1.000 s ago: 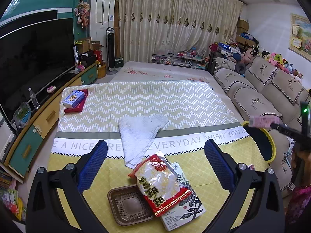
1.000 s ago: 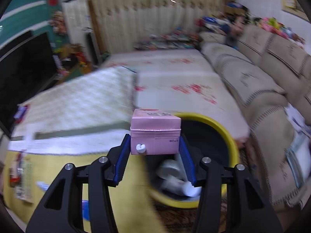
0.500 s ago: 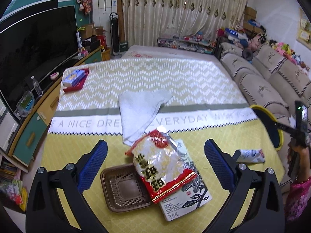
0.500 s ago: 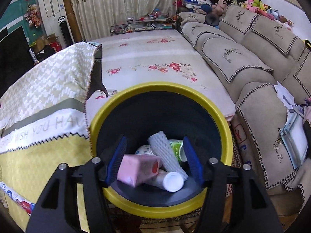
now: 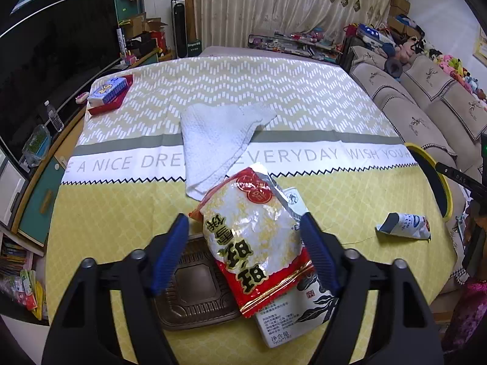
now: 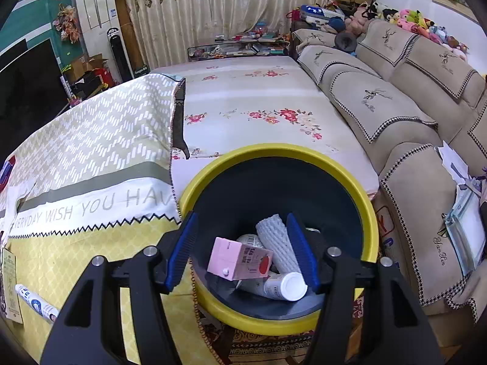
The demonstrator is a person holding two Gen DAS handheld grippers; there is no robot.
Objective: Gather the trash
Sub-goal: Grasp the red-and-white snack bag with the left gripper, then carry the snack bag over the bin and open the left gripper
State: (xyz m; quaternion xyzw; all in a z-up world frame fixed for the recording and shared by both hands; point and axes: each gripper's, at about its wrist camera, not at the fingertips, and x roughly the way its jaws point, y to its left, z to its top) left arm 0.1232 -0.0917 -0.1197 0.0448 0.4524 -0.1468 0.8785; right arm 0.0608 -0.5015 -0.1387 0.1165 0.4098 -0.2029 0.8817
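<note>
My left gripper point(image 5: 245, 252) is open, its fingers either side of a red and white snack bag point(image 5: 255, 237). The bag lies over a white packet point(image 5: 292, 307) and beside a brown plastic tray point(image 5: 194, 295) on the yellow tablecloth. A crumpled white wrapper point(image 5: 403, 225) lies at the right of the table. My right gripper point(image 6: 242, 249) is open and empty above a yellow-rimmed bin point(image 6: 369, 213). In the bin lie a pink carton point(image 6: 239, 260), a white foam sleeve point(image 6: 274, 243) and a white bottle point(image 6: 280, 286).
A white towel point(image 5: 219, 140) lies mid-table. A blue box on a red tray point(image 5: 109, 92) sits far left. The bin's rim point(image 5: 438, 179) shows off the table's right edge. A sofa point(image 6: 411, 115) runs along the right, a TV cabinet point(image 5: 36, 182) along the left.
My right gripper opened and let the pink carton fall into the bin. My left gripper lowered toward the snack bag and its fingers narrowed around it.
</note>
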